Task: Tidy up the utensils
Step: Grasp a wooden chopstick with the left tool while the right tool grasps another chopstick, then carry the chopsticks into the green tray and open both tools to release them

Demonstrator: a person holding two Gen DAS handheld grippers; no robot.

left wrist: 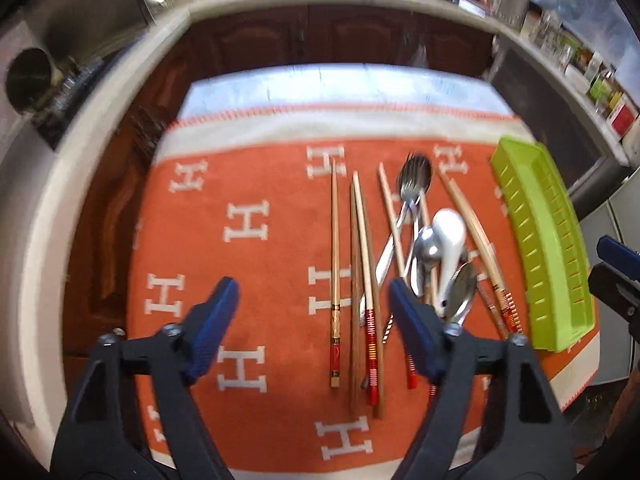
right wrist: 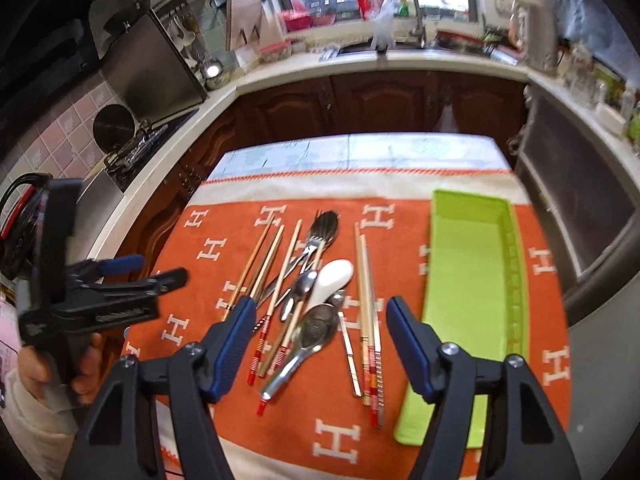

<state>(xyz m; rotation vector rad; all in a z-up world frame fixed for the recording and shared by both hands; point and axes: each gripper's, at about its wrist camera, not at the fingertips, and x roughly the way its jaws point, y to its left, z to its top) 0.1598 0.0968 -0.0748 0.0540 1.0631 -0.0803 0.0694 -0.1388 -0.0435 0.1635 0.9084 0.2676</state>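
Observation:
A pile of utensils lies on an orange cloth point(left wrist: 248, 272) point(right wrist: 400, 436): several chopsticks point(left wrist: 335, 272) point(right wrist: 370, 320), a white ceramic spoon point(left wrist: 450, 248) point(right wrist: 332, 278), metal spoons point(left wrist: 460, 292) point(right wrist: 316, 330) and a fork point(left wrist: 414, 180) point(right wrist: 322, 228). An empty green tray point(left wrist: 540, 240) point(right wrist: 468, 300) lies to their right. My left gripper point(left wrist: 314, 304) is open and empty above the cloth, left of the pile. My right gripper point(right wrist: 320, 320) is open and empty above the pile. The left gripper also shows at the left in the right wrist view point(right wrist: 156, 272).
The cloth covers a small table with a pale far strip point(right wrist: 360, 148). Dark wooden cabinets point(right wrist: 380, 100) and a white counter point(right wrist: 400, 60) with a sink curve behind. A stove point(right wrist: 132, 144) stands at the left. The right gripper's finger point(left wrist: 616, 256) shows at the right edge.

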